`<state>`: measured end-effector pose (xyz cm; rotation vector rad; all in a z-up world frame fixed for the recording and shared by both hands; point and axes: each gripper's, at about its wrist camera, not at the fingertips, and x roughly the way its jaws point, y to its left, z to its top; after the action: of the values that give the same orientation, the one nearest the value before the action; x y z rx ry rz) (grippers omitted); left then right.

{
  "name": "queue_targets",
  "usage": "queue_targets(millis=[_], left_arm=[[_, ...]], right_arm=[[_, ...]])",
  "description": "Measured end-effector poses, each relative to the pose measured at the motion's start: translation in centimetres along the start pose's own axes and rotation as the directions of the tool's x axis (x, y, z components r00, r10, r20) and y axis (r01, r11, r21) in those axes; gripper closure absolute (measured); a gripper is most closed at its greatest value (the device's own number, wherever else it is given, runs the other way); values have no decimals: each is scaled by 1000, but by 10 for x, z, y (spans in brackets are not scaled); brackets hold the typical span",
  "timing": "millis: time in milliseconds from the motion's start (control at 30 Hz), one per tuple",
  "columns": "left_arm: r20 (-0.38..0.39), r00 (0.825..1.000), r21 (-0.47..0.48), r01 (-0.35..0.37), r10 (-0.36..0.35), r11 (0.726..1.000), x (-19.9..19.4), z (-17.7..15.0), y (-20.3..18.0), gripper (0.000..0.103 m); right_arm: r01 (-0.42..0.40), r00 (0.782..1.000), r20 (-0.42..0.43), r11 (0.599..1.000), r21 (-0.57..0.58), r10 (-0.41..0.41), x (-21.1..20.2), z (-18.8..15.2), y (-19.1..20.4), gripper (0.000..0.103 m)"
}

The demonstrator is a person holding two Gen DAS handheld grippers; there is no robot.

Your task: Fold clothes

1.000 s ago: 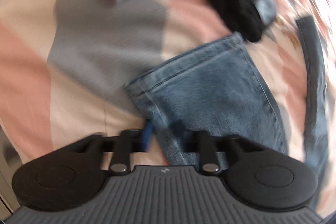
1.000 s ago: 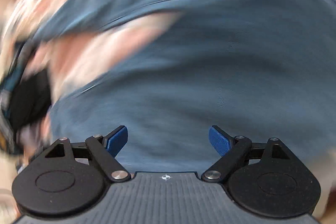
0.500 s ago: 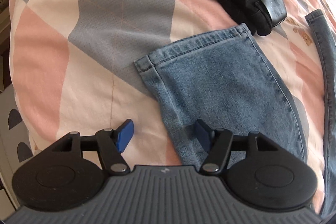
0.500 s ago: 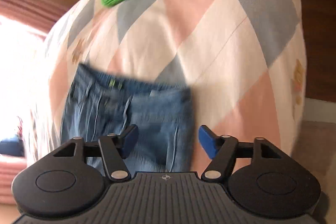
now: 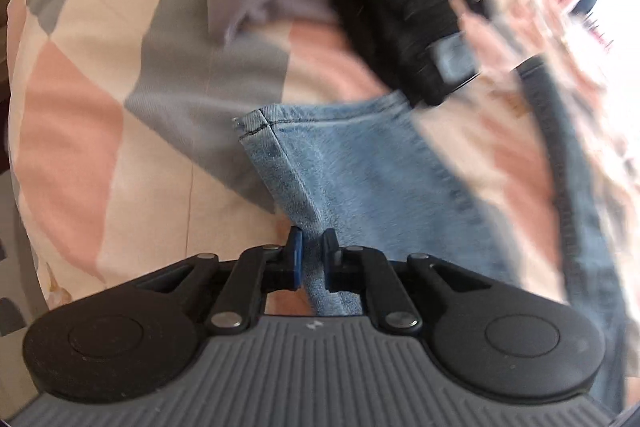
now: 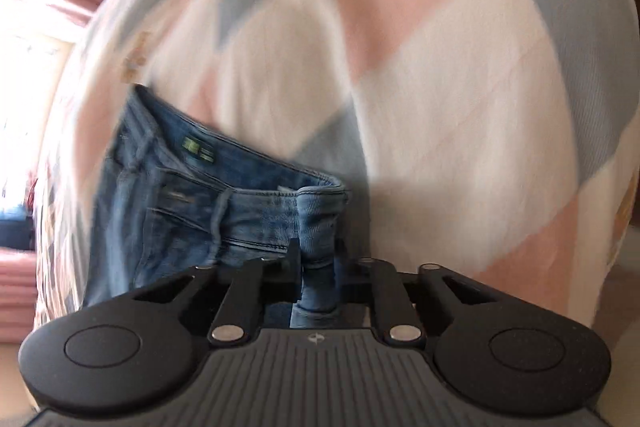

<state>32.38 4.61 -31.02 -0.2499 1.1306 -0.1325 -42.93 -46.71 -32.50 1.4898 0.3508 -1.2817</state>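
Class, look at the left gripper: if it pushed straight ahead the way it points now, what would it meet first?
The left gripper is already shut on the edge of the jeans leg, so it meets more denim first, up to the hem; beyond that, probably the checked bedspread, though depth is unclear.

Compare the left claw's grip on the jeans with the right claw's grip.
The left claw pinches the side edge of a jeans leg near the hem; the right claw pinches the waistband corner. The denim at the left claw is pale and flat; at the right claw it is darker, bunched, with seams and a green label. Both claws are shut on the same jeans, which lie on the checked bedsheet.
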Motion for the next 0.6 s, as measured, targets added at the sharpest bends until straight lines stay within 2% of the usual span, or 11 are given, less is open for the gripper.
queue_targets(millis=[100, 200, 300, 367, 467, 567, 600], left_arm=[[11, 999, 24, 39, -39, 999, -32, -2, 8, 96], [14, 1000, 100, 22, -24, 995, -49, -12, 10, 96], [-1, 1000, 125, -3, 3, 992, -55, -30, 21, 96], [-9, 999, 175, -37, 39, 984, -54, -46, 30, 96], [-49, 983, 259, -159, 177, 953, -32, -70, 33, 94], [-26, 973, 304, -210, 228, 929, -29, -83, 28, 94], [-19, 973, 299, -214, 230, 930, -32, -83, 27, 94]], right_arm=[[-24, 999, 22, 998, -55, 25, -26, 6, 16, 92], [-54, 997, 55, 992, -111, 60, -56, 15, 25, 93], [-60, 996, 60, 984, -168, 71, -77, 20, 28, 93], [-24, 998, 60, 985, -172, 35, -81, 19, 18, 93], [64, 998, 40, 983, -174, -58, -70, 14, -8, 92], [145, 989, 6, 971, -190, -146, -48, 5, -23, 85], [173, 984, -3, 967, -188, -177, -43, 3, -24, 78]])
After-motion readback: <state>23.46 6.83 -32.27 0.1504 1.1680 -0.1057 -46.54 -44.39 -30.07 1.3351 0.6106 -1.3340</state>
